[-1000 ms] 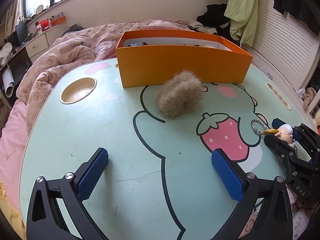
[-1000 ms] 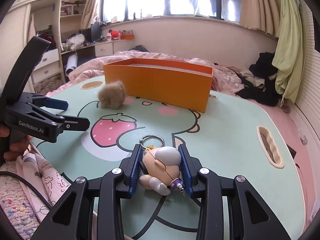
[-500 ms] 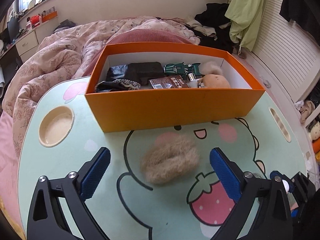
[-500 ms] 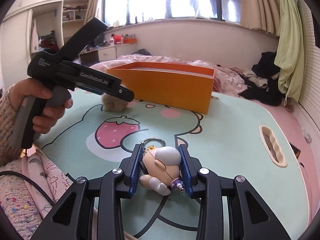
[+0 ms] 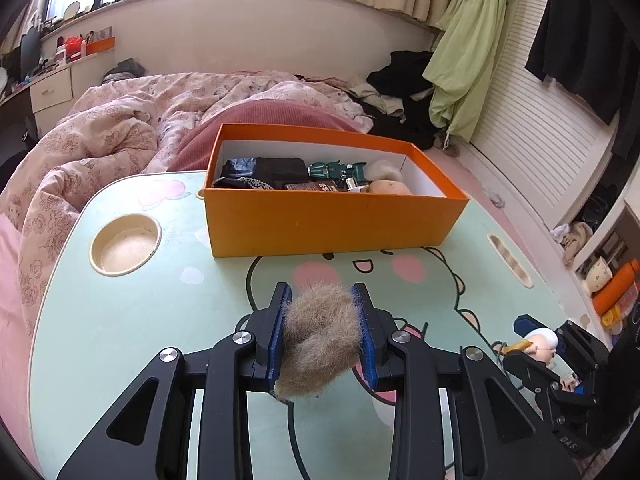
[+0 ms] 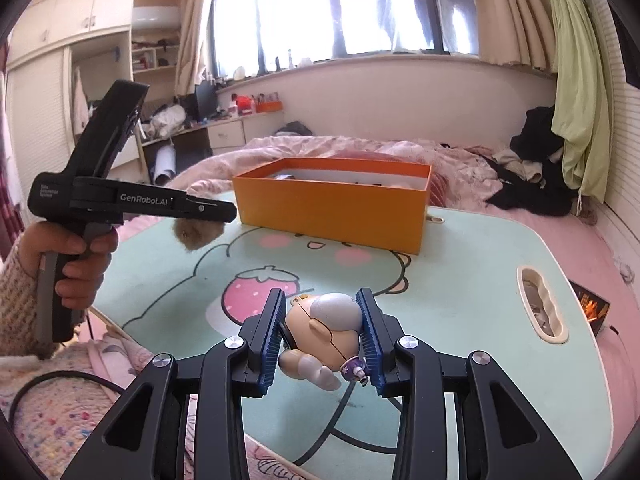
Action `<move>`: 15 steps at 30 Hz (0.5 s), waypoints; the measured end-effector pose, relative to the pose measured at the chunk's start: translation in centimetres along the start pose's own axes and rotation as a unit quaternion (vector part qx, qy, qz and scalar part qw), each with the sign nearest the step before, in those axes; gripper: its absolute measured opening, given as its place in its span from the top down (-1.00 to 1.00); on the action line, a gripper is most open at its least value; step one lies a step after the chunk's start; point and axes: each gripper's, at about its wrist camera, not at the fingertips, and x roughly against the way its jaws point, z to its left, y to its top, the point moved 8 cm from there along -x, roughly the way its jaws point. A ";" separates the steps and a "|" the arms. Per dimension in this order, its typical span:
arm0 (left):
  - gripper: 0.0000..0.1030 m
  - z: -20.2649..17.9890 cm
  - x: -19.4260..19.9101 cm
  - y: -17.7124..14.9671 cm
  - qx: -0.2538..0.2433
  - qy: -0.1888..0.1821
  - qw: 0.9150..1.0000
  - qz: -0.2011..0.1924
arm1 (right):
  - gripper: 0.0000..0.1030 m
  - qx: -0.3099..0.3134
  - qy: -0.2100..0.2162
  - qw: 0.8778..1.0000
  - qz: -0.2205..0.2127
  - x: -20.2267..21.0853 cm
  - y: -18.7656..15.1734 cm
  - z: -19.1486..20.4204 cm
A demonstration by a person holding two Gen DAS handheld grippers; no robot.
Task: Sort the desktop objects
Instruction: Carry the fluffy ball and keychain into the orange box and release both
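Brown fur ball squeezed between closing blue pads of left gripper, lifted above mint table. Figurine keychain clamped in right gripper. Orange box beyond, holding sorted items.

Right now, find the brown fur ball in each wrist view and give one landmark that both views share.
Left wrist: fur ball low centre, between the left gripper pads, jaws closing.
Right wrist: fur ball left of centre, under the left gripper.
Shared landmark: orange box.
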 end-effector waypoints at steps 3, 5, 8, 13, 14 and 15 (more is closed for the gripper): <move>0.38 0.0 0.8 1.0 -0.002 -0.002 1.000 -0.014 | 0.33 -0.012 0.010 1.000 -0.007 0.2 1.0 -0.1; 0.38 -0.1 1.1 1.8 -0.006 -0.005 1.000 -0.021 | 0.33 -0.014 0.015 1.000 -0.009 0.0 2.0 0.0; 0.38 -0.4 1.2 3.5 -0.018 -0.004 0.999 -0.029 | 0.33 -0.012 0.026 1.000 -0.007 -0.4 4.1 0.6; 0.39 -0.5 0.3 7.4 -0.028 0.001 0.999 -0.045 | 0.33 -0.013 0.013 1.000 -0.006 -2.6 10.0 -0.1; 0.39 -0.4 -0.2 8.5 -0.026 0.002 0.999 -0.047 | 0.33 -0.016 0.007 1.000 -0.007 -3.4 11.3 -0.6; 0.39 -0.2 -0.7 9.4 -0.023 0.002 0.999 -0.048 | 0.33 -0.016 -0.003 1.000 -0.009 -4.4 12.6 -1.1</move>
